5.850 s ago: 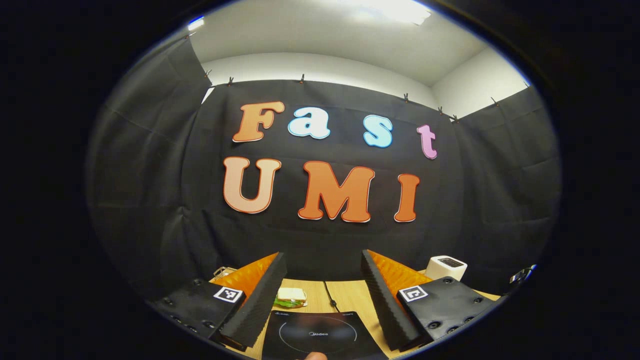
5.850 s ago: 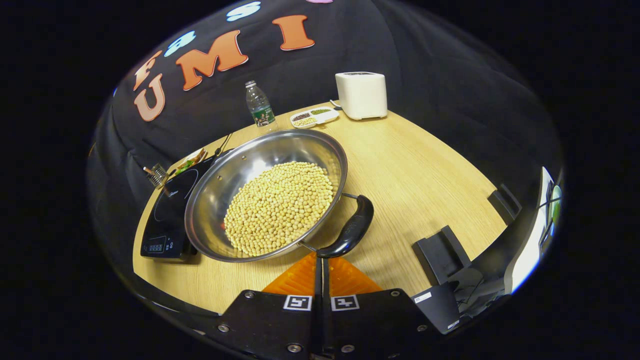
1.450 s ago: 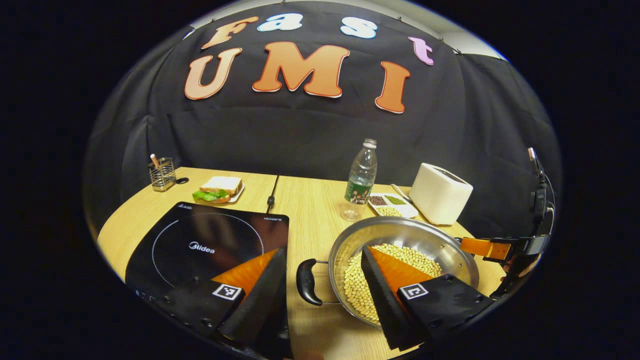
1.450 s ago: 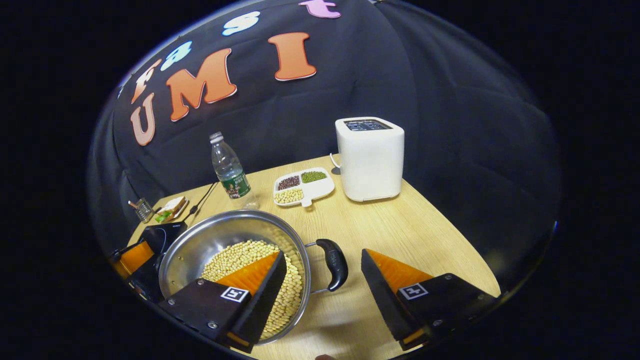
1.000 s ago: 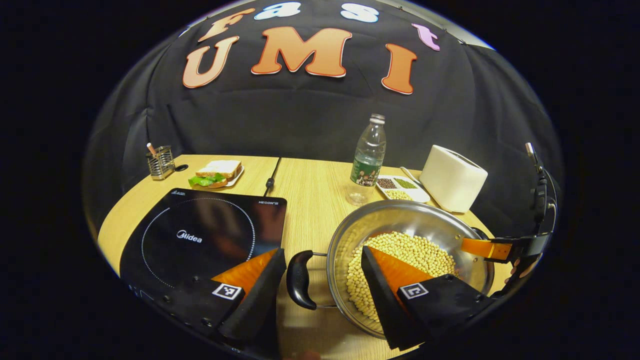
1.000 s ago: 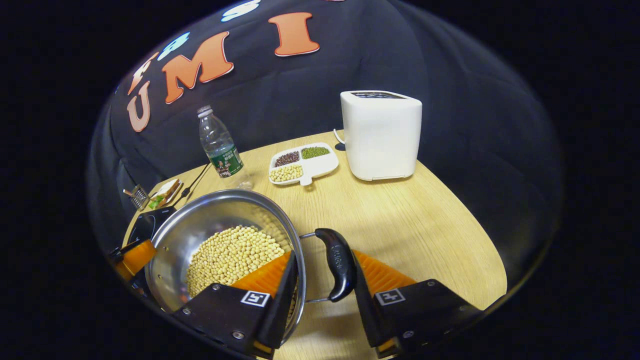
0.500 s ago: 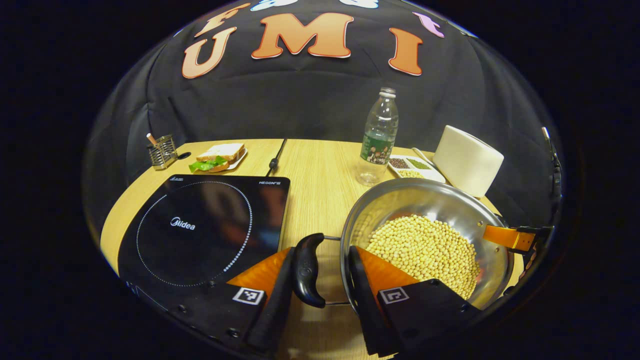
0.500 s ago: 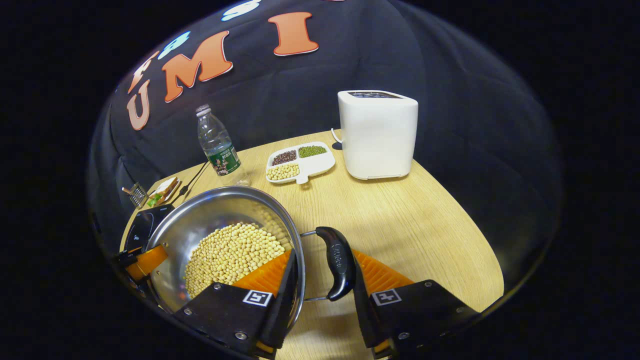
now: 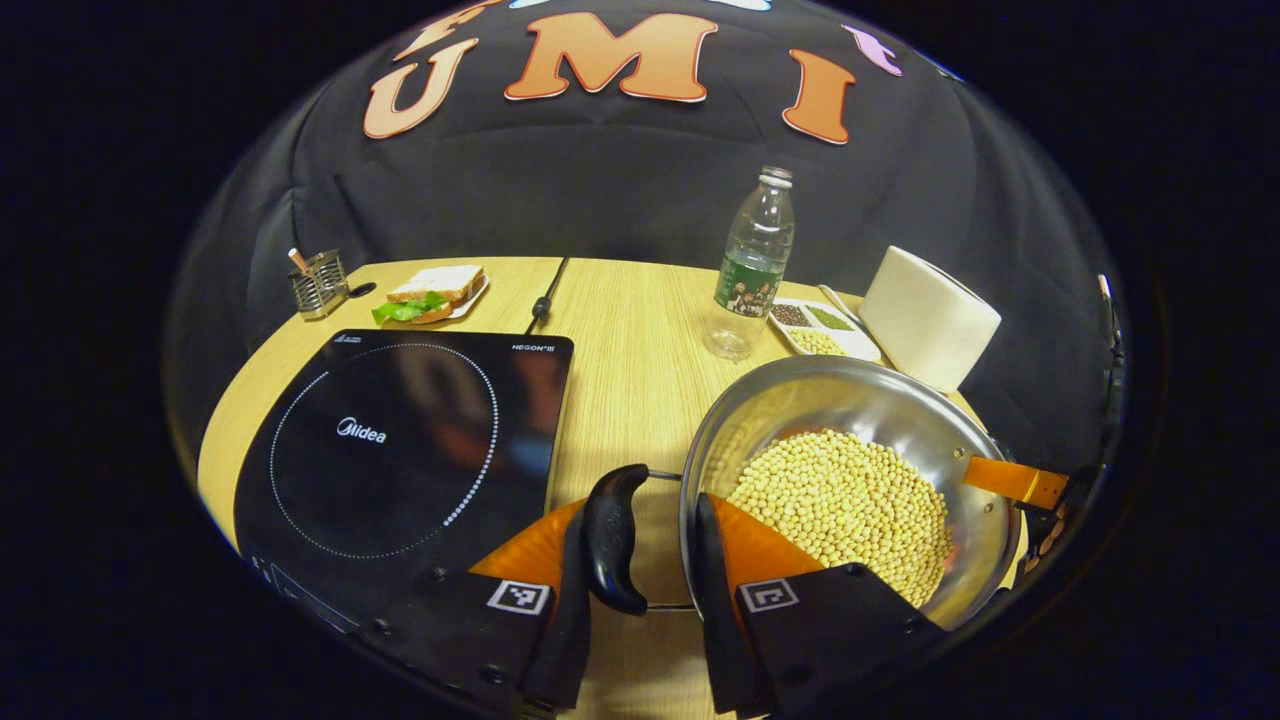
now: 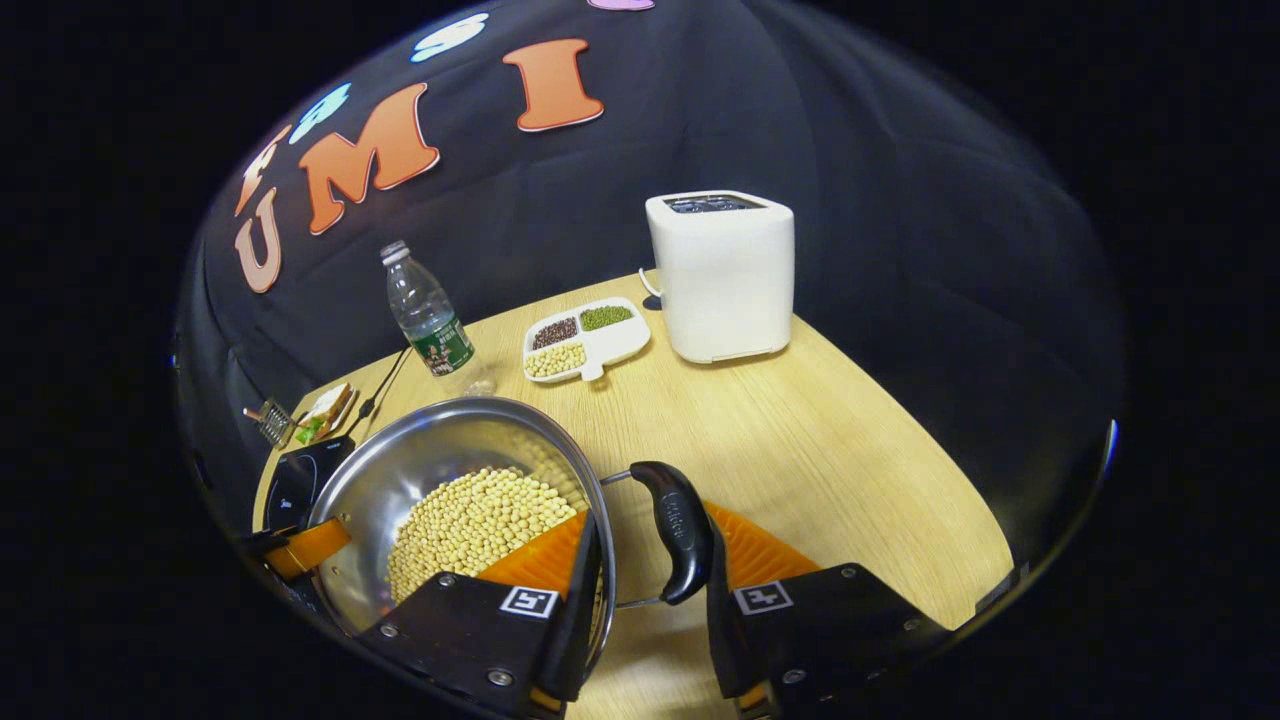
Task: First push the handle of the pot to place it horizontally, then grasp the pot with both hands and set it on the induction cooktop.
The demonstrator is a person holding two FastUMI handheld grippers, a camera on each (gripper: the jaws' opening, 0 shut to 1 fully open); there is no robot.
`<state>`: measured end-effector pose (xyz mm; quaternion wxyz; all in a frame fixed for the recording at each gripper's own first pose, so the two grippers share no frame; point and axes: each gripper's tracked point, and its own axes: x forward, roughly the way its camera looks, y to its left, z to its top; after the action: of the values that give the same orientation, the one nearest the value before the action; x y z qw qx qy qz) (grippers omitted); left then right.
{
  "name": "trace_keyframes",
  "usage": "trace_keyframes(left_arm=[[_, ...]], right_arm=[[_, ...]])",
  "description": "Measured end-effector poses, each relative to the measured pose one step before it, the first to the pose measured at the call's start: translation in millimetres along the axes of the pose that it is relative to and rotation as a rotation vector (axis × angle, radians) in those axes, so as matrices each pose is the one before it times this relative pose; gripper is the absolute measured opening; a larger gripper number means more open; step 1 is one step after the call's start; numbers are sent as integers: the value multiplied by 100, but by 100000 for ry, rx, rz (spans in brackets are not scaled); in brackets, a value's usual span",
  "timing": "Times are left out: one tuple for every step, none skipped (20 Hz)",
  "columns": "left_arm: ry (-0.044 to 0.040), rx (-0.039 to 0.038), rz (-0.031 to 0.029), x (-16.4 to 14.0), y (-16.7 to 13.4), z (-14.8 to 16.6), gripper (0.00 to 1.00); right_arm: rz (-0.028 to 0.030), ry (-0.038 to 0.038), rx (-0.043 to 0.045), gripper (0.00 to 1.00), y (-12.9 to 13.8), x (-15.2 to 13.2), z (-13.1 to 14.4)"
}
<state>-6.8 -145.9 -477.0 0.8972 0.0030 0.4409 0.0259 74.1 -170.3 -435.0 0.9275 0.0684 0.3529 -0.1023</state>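
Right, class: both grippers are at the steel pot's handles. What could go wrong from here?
1. The shiny steel pot holds a heap of yellow soybeans; uneven lifting by the left gripper and right gripper could tilt it and spill them.
2. The curved black handle looks smooth, so the jaws might slip.

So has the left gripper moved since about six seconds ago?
Yes. It moved right, off the induction cooktop, which lay between its fingers then; now the left gripper straddles the pot's black handle.
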Motion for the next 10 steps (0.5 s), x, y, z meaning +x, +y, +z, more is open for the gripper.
trace_keyframes(left_arm=[[-1259, 118, -548, -509, 20, 611, 52], [-1434, 274, -430, -538, 146, 676, 52], [-1087, -164, -344, -318, 252, 683, 55], [-605, -196, -404, -506, 249, 503, 55], [-652, -195, -335, -532, 332, 631, 54], [-791, -98, -272, -474, 399, 709, 54], [-938, -424, -191, -340, 436, 836, 55], [-718, -433, -55, -461, 426, 761, 54], [-1011, 29, -99, -165, 548, 729, 51], [-750, 441, 63, -549, 672, 658, 54]], right_arm=[[-156, -1050, 155, 49, 222, -583, 475], [-89, -742, 277, 49, 231, -674, 414], [-27, -746, 395, 50, 348, -632, 478], [33, -718, 345, 49, 457, -534, 439], [50, -854, 262, 50, 472, -477, 549], [68, -1081, -258, 49, 624, -587, 409], [191, -834, -266, 49, 729, -467, 482], [367, -899, 2, 49, 509, -597, 606], [237, -827, 305, 49, 845, -237, 616], [411, -705, -302, 49, 983, -301, 456]])
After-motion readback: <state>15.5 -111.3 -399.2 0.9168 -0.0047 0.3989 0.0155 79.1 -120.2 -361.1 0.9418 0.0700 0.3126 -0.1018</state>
